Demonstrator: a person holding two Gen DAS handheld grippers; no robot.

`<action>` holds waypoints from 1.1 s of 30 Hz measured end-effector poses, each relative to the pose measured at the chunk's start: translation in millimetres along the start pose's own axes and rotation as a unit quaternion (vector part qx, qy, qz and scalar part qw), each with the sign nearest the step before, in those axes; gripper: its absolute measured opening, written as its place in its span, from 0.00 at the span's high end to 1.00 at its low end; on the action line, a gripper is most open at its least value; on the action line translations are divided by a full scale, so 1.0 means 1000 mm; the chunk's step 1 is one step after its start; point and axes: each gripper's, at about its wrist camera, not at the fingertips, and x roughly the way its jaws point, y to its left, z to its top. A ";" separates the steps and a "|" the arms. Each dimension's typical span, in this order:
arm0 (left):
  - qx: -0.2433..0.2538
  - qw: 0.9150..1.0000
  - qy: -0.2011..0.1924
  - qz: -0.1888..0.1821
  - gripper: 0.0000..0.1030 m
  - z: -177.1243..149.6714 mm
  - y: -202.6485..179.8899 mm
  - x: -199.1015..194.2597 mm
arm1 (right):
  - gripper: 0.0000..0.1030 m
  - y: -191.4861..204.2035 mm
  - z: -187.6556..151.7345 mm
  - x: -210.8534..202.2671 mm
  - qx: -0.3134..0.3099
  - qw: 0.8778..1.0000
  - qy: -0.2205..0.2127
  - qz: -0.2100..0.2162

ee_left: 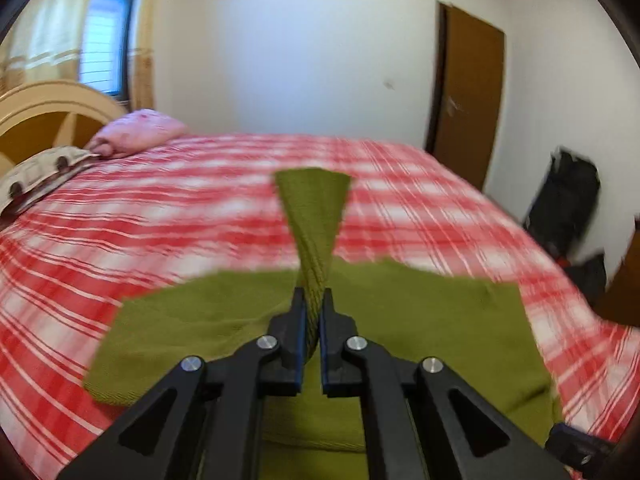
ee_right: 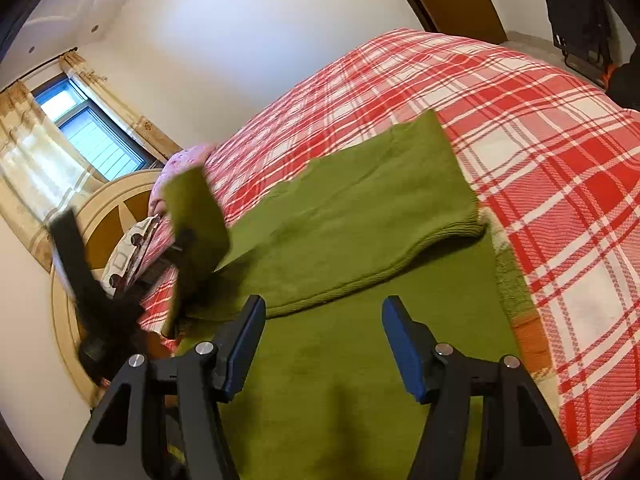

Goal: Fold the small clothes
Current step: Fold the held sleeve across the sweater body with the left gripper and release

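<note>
left claw (ee_left: 314, 312): jaws clamped on a twisted strip of the green garment (ee_left: 400, 320); the strip fans out toward 12 o'clock past the tips, lifted clear of the bed. Left wrist view is motion-blurred.
left claw, seen from right wrist view (ee_right: 180, 240): at 9 o'clock, blurred, with a green flap hanging off it above the garment's left edge.
right claw (ee_right: 324, 344): jaws stand well apart, nothing between the pads; it hangs over the near green layer. Contact with the cloth: cannot tell.
green garment, place (ee_right: 360, 208): spread on the bed, in front of both claws; a ribbed-hem part lies on top of a flatter green layer, its hem running from 3 o'clock down toward 6 o'clock in the right wrist view.
bed cover (ee_right: 540, 160): red and white plaid, under the garment, bare from 12 to 4 o'clock.
pink pillow (ee_left: 140, 130): at 10 o'clock in the left wrist view, by the headboard (ee_left: 52, 104).
patterned pillow (ee_left: 36, 176): just beside the pink one, at 9 o'clock.
window (ee_right: 84, 132): with curtains, behind the headboard.
door (ee_left: 468, 96): brown, at 2 o'clock beyond the bed.
dark bag (ee_left: 568, 204): on the floor at 3 o'clock, near the door wall.
</note>
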 end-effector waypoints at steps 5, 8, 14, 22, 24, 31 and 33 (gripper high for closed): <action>0.022 0.998 0.052 -0.004 0.95 -0.030 -0.024 0.019 | 0.40 -0.007 0.000 0.000 0.004 1.000 0.000 -0.004; 0.022 0.997 0.076 -0.005 0.95 -0.039 -0.026 0.028 | 0.40 -0.010 -0.002 0.004 0.008 1.000 0.003 -0.009; 0.021 0.989 0.142 -0.034 0.64 -0.052 -0.024 0.031 | 0.40 -0.007 0.004 0.002 0.019 1.000 0.000 0.009; -0.031 0.995 0.095 0.020 0.09 -0.065 0.041 -0.029 | 0.06 0.017 0.059 0.035 0.036 0.993 0.012 0.108; -0.042 0.993 0.093 0.056 0.09 -0.072 0.061 -0.030 | 0.06 0.030 0.063 0.064 -0.002 0.996 0.049 0.079; -0.122 0.983 0.109 0.083 0.10 -0.100 0.110 -0.020 | 0.12 0.068 0.042 0.145 -0.154 0.984 0.077 -0.051; -0.135 0.983 0.095 0.080 0.10 -0.099 0.113 -0.024 | 0.18 0.069 0.036 0.155 -0.158 0.982 0.084 -0.056</action>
